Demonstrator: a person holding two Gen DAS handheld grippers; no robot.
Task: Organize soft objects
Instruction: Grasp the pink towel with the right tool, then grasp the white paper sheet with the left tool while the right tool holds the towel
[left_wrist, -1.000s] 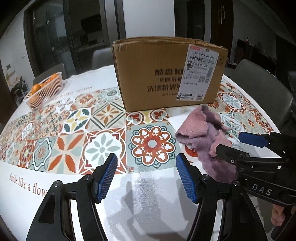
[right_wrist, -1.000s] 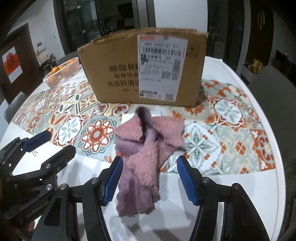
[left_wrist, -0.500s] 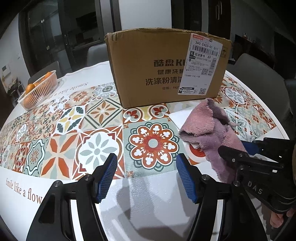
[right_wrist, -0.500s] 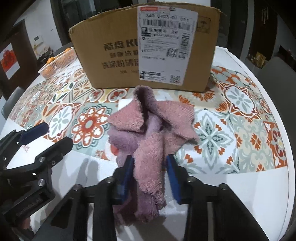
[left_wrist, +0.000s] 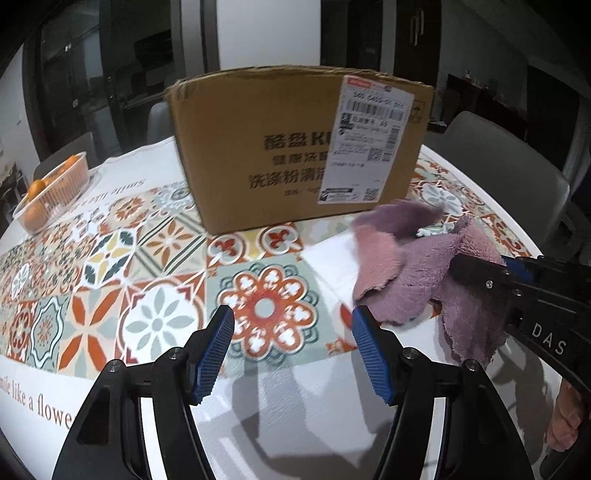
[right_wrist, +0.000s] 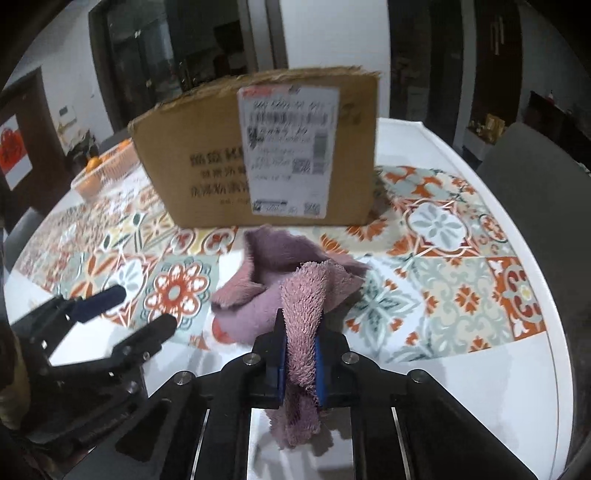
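Towel (right_wrist: 295, 295) pinched between closing right tool (right_wrist: 301, 354) pads (blue).

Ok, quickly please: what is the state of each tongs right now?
Left tongs: open, holding nothing.
Right tongs: closing on the towel, pads already pressing a fold of it.
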